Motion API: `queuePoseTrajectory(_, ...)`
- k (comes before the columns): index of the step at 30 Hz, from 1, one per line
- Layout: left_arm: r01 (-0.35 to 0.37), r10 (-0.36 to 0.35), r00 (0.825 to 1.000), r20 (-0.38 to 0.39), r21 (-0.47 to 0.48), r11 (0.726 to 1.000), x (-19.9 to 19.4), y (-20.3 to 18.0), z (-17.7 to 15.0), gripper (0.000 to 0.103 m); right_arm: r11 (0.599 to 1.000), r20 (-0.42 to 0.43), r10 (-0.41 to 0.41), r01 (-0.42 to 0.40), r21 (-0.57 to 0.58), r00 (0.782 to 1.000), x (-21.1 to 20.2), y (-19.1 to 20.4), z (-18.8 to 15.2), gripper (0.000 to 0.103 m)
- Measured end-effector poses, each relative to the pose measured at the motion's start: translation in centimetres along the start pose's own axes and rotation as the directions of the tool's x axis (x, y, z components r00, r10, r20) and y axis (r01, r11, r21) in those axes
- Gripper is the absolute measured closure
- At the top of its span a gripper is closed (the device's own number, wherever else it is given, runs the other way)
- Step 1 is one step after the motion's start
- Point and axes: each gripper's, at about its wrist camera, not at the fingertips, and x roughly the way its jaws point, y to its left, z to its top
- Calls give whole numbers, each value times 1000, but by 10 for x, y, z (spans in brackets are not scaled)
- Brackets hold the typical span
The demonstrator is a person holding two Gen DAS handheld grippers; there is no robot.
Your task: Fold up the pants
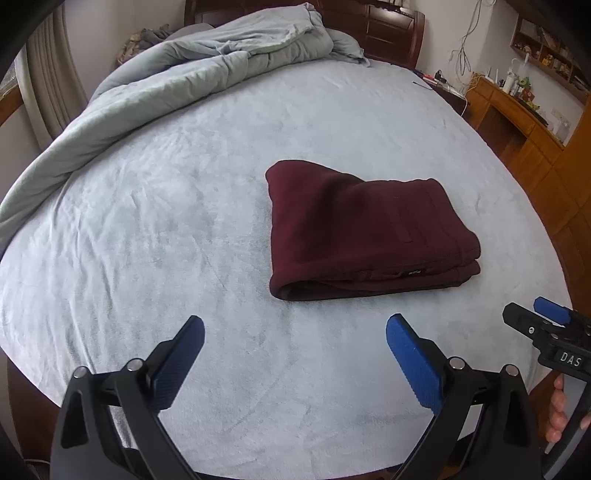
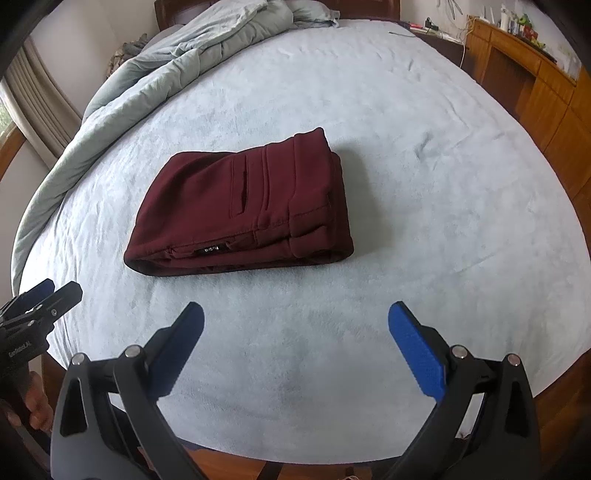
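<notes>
Dark maroon pants (image 1: 365, 229) lie folded into a compact stack on the pale blue bed sheet (image 1: 166, 229). In the right wrist view the pants (image 2: 243, 206) show a pocket slit, waistband seams and a small black label on the near edge. My left gripper (image 1: 295, 328) is open and empty, held above the sheet short of the pants' near edge. My right gripper (image 2: 295, 314) is open and empty, also short of the pants. The right gripper shows at the right edge of the left wrist view (image 1: 546, 314), the left gripper at the left edge of the right wrist view (image 2: 44, 295).
A rumpled grey-green duvet (image 1: 192, 74) is piled along the far left side of the bed up to the dark wooden headboard (image 1: 391, 29). A wooden desk and cabinets (image 1: 524, 122) with small items stand to the right. Curtains (image 1: 48, 85) hang at the left.
</notes>
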Motion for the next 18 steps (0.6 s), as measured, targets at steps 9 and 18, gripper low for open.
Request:
queuePoseTrajectory(9,-11,11,1000,-19,14,1000,7,-1,-1,4,1000,-3,-5,5,3,1000,1,0,1,3)
queuePoseTrajectory(18,-12,13,1000,-20,30,999,10,-5,0,4,1000,-21,-6,6,4,1000,7,-1,-2,3)
